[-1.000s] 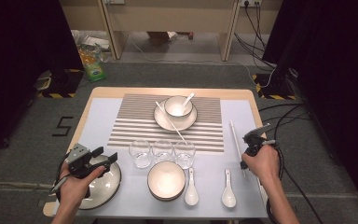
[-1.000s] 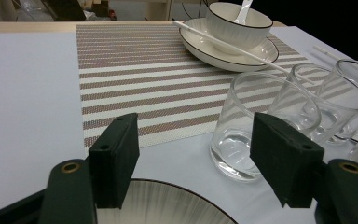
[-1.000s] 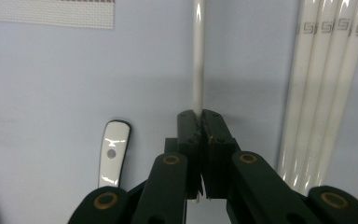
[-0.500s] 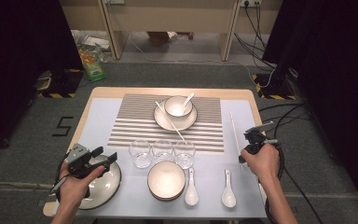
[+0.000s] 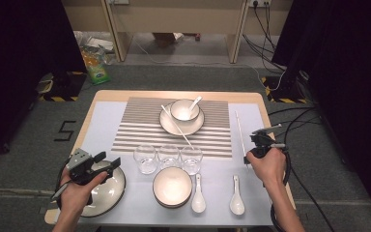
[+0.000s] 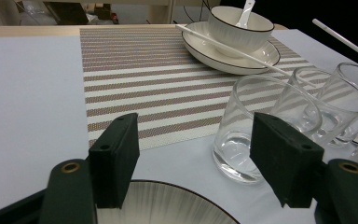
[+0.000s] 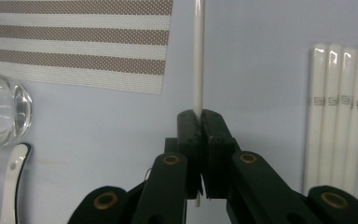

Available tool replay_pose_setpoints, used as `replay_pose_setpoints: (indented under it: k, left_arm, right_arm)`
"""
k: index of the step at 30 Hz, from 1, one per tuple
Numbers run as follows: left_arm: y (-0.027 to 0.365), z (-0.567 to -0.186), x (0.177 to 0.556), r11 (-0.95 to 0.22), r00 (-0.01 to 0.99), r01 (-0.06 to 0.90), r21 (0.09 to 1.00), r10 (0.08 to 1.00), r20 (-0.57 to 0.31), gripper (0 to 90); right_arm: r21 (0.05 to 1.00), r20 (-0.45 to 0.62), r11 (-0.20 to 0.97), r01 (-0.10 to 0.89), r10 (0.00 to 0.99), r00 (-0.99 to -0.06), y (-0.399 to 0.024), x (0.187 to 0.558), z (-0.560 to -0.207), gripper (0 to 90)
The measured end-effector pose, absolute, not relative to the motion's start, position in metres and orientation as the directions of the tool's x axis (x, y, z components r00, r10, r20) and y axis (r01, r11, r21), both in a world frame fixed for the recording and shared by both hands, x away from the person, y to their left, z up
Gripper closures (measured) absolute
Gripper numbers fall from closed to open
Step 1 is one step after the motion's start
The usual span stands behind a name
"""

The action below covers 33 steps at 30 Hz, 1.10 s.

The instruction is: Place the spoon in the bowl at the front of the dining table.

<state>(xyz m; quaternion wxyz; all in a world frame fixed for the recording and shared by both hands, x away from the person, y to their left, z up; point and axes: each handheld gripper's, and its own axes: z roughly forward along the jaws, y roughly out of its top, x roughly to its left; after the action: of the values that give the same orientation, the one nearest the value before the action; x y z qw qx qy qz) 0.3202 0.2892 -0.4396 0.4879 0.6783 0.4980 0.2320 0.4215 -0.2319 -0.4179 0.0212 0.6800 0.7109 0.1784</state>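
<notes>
Chopstick [image 7: 198, 56] is the thing in hand: a single thin white stick, pinched near its near end by the right gripper [image 7: 200, 122], whose jaws are pressed fully together on it. In the right gripper view it runs straight away from the jaws, off the table's pale sheet, past the edge of the striped placemat [image 7: 74, 42]. By my reading the step is carrying one chopstick to a place setting, probably to pair it with the other chopstick [image 5: 178, 126] lying across the far plate [image 5: 169, 126]; the next move calls for a steady hold, a level carry over the three glasses [image 5: 168, 155], and a gentle release so the stick does not roll.

The left gripper [image 6: 193, 156] stands wide open with nothing between its jaws, hovering over the rim of a ribbed plate [image 6: 168, 205] at the table's near left corner, with one glass just beyond its right jaw.

The right gripper view shows a bundle of four white rods [image 7: 338, 112] lying beside the held stick, which the high view hides behind the hand. The high view shows the whole layout: near bowl [image 5: 172, 186], two spoons [image 5: 198, 193], and the far bowl [image 5: 184, 110] with a spoon in it
</notes>
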Motion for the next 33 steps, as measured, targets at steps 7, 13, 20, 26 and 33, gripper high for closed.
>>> replay_pose_setpoints:
  k: [7, 13, 20, 26, 33]
  left_arm:
    - [0.29, -0.44, 0.32, -0.028, 0.395, 0.45, 0.893, 0.902, -0.171, 32.3]
    - [0.29, -0.439, 0.32, -0.031, 0.395, 0.45, 0.893, 0.903, -0.168, 32.3]
    - [0.29, -0.439, 0.32, -0.026, 0.394, 0.449, 0.893, 0.903, -0.171, 32.3]
    - [0.29, -0.44, 0.32, -0.025, 0.395, 0.448, 0.894, 0.902, -0.173, 32.4]
    - [0.29, -0.44, 0.32, -0.028, 0.395, 0.451, 0.892, 0.902, -0.172, 32.4]
  right_arm:
    - [0.308, 0.212, 0.012, 0.951, 0.974, -0.08, -0.227, 0.423, -0.416, 87.4]
    - [0.323, 0.214, 0.011, 0.946, 0.973, -0.084, -0.225, 0.423, -0.416, 87.3]
    - [0.351, 0.217, 0.01, 0.936, 0.972, -0.092, -0.224, 0.424, -0.415, 87.3]
    - [0.383, 0.224, 0.005, 0.924, 0.97, -0.098, -0.221, 0.424, -0.415, 87.4]
    - [0.397, 0.225, 0.006, 0.918, 0.969, -0.104, -0.219, 0.424, -0.414, 87.3]
